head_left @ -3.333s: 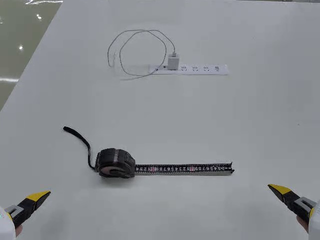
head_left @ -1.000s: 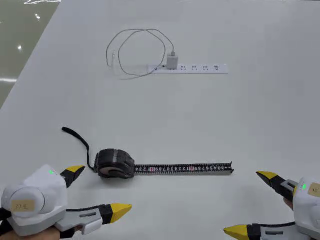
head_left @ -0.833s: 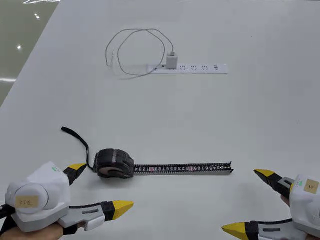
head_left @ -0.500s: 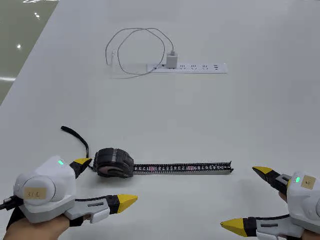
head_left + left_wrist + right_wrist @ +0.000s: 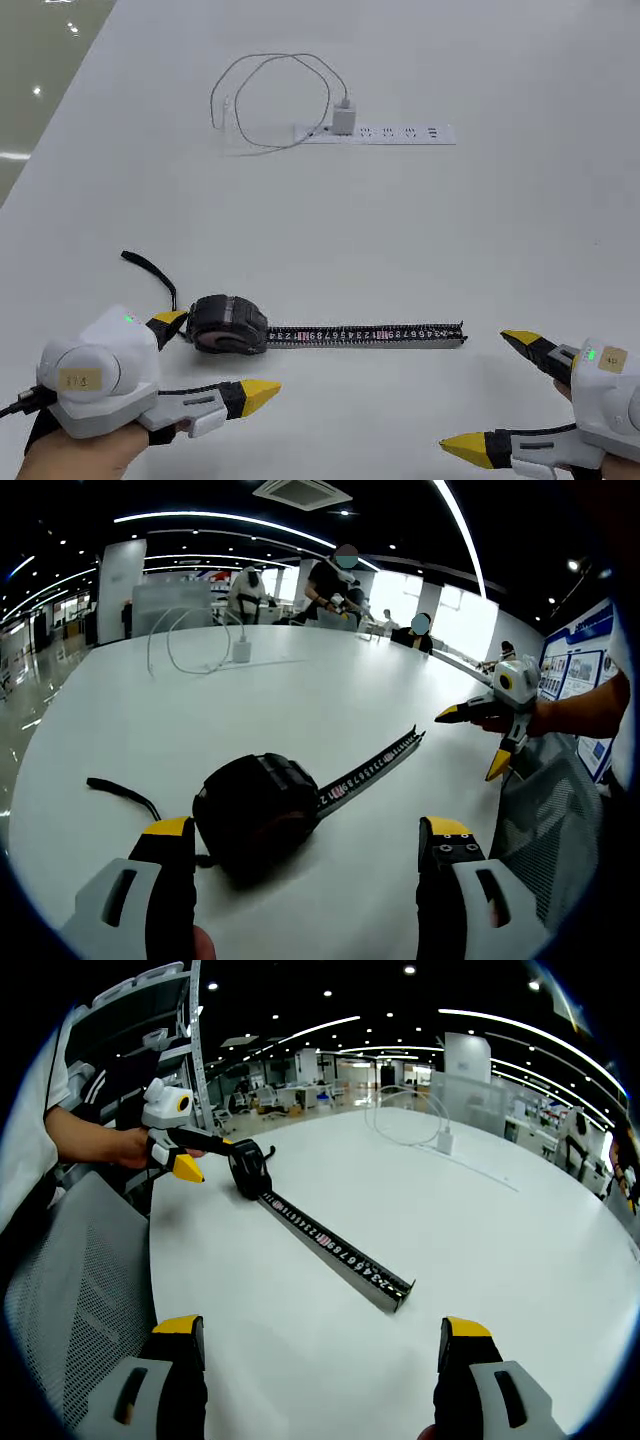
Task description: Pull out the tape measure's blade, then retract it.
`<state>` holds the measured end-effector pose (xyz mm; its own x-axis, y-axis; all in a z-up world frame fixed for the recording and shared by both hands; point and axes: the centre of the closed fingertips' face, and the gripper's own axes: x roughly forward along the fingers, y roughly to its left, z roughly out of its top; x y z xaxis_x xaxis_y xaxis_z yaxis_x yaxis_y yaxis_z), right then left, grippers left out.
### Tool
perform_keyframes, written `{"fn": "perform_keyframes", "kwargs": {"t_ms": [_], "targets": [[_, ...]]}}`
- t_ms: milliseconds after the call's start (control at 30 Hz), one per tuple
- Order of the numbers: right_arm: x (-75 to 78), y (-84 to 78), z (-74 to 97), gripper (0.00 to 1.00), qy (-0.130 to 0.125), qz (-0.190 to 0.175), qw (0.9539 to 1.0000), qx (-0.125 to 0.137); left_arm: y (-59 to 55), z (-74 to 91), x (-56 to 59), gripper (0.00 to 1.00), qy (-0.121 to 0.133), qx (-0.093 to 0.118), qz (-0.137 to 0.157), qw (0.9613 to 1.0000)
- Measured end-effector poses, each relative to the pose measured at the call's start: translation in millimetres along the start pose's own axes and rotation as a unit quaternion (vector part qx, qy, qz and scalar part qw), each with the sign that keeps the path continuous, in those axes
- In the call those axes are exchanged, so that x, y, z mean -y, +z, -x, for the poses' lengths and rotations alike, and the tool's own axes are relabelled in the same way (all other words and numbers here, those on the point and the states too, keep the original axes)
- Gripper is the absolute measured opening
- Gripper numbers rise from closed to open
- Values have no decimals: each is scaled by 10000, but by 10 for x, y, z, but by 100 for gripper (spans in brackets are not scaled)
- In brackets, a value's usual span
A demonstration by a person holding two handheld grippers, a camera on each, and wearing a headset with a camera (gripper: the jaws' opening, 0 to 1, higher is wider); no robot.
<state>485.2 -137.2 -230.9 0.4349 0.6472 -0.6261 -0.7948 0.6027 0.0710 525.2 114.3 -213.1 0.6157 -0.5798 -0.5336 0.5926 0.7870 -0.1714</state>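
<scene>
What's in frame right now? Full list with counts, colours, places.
tape measure: 1, black case, near side of the table, left of centre
blade: 1, dark with pale marks, pulled out flat to the right of the case
strap: 1, black, on the table left of the case
power strip: 1, white, far side of the table
charger: 1, white, plugged into the strip's left end
cable: 1, pale, looped left of the strip
table: 1, white
people: a few, past the table's far end
left gripper: 1, white with yellow tips, open, at the case
right gripper: 1, same colours, open, right of the blade's tip, apart from it
left hand: 1, holding the left gripper
</scene>
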Motion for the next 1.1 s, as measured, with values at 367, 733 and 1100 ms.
{"fn": "perform_keyframes", "kwargs": {"t_ms": [367,733,1100], "targets": [[164,42,-6,86,144,323,9992,-168,4,-5,-2,89,217,108,91,9997],[273,11,-46,69,358,569,9967,-459,-1,-36,-45,85,457,128,251,9986],[345,5,-110,58,653,996,9902,-723,10,-85,-77,84,657,169,467,9966]]}}
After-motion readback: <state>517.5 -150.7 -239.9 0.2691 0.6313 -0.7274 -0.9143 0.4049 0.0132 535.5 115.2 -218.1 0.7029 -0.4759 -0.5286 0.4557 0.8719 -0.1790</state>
